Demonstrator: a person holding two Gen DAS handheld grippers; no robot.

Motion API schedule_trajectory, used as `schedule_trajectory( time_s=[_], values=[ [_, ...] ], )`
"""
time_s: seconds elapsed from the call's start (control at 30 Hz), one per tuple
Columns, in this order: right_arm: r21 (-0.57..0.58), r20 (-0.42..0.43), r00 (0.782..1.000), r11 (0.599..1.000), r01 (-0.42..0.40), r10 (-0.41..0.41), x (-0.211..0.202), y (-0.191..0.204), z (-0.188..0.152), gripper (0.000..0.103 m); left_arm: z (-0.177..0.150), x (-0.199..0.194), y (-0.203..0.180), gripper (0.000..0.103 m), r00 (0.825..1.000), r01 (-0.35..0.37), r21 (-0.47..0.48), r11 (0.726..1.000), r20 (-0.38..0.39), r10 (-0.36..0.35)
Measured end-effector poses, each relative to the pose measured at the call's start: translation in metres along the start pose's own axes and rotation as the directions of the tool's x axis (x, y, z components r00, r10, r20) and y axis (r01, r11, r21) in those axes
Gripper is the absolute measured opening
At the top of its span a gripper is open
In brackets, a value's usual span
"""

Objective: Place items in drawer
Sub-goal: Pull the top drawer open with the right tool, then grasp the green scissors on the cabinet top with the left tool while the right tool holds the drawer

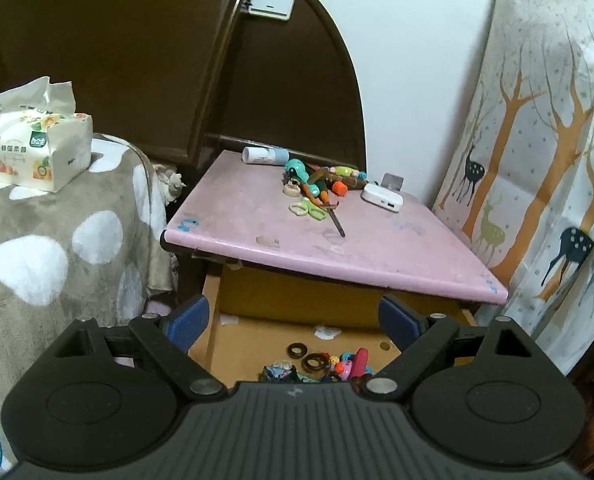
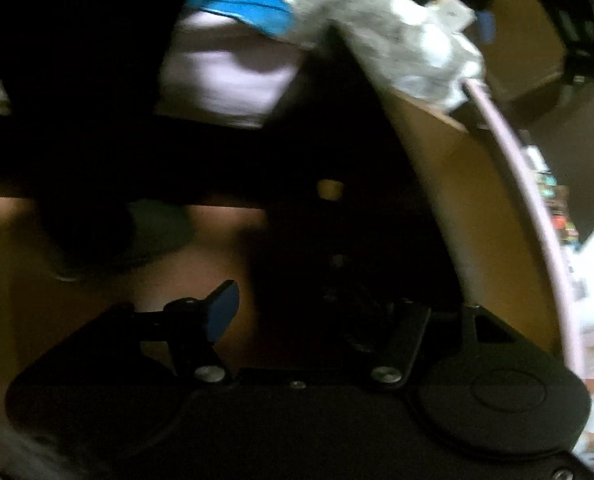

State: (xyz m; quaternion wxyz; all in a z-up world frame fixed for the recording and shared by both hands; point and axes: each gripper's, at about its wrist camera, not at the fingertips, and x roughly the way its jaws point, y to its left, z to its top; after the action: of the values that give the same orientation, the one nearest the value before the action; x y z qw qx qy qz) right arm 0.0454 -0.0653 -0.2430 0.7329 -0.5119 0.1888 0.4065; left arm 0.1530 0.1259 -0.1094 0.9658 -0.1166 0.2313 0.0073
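Note:
In the left wrist view, a pink-topped nightstand (image 1: 377,248) holds a pile of small toys (image 1: 321,180), green-handled scissors (image 1: 317,212), a white power bank (image 1: 381,198) and a white tube (image 1: 265,156). Its wooden drawer (image 1: 265,320) is pulled open below, with black rings (image 1: 315,361) and colourful small items (image 1: 353,362) inside. My left gripper (image 1: 295,320) is open and empty above the drawer. In the blurred, dark right wrist view, my right gripper (image 2: 309,308) looks open; only its left blue pad (image 2: 221,310) shows clearly. It is beside the wooden drawer side (image 2: 477,208).
A bed with a grey spotted blanket (image 1: 57,248) and a tissue pack (image 1: 37,148) lies left of the nightstand. A dark wooden headboard (image 1: 177,60) stands behind. A deer-print curtain (image 1: 537,160) hangs on the right. The right wrist view shows the blanket (image 2: 397,32) and pink tabletop edge (image 2: 537,220).

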Motion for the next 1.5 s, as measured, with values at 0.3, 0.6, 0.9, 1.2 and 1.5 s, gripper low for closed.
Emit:
schedule_trajectory(
  time_s=[0.3,0.6,0.9,1.2,1.5],
  values=[
    [-0.079,-0.07,0.996,0.995,-0.054,0.049,0.046,-0.005,-0.007,0.025,0.021,0.018,-0.022,0.092,0.999,0.001,0.091,0.996,-0.033,0.002],
    [-0.034,-0.079,0.988,0.99,-0.139,0.136,0.052,-0.008,-0.005,0.026,0.048,0.037,-0.045,0.092,0.998,0.009,0.185,0.983,-0.062,0.002],
    [-0.01,-0.032,0.99,0.991,-0.134,0.134,0.049,-0.001,-0.006,0.042,0.081,0.119,-0.051,0.079,0.991,-0.017,0.226,0.974,-0.124,0.046],
    [-0.018,-0.011,0.989,0.989,-0.147,0.146,0.043,-0.001,-0.009,0.042,0.112,0.212,-0.051,0.072,0.977,-0.041,0.257,0.966,-0.192,0.092],
    [-0.025,0.001,0.988,0.988,-0.151,0.151,0.042,-0.001,-0.008,0.042,0.115,0.258,-0.046,0.072,0.968,-0.036,0.258,0.965,-0.232,0.098]
  ],
)
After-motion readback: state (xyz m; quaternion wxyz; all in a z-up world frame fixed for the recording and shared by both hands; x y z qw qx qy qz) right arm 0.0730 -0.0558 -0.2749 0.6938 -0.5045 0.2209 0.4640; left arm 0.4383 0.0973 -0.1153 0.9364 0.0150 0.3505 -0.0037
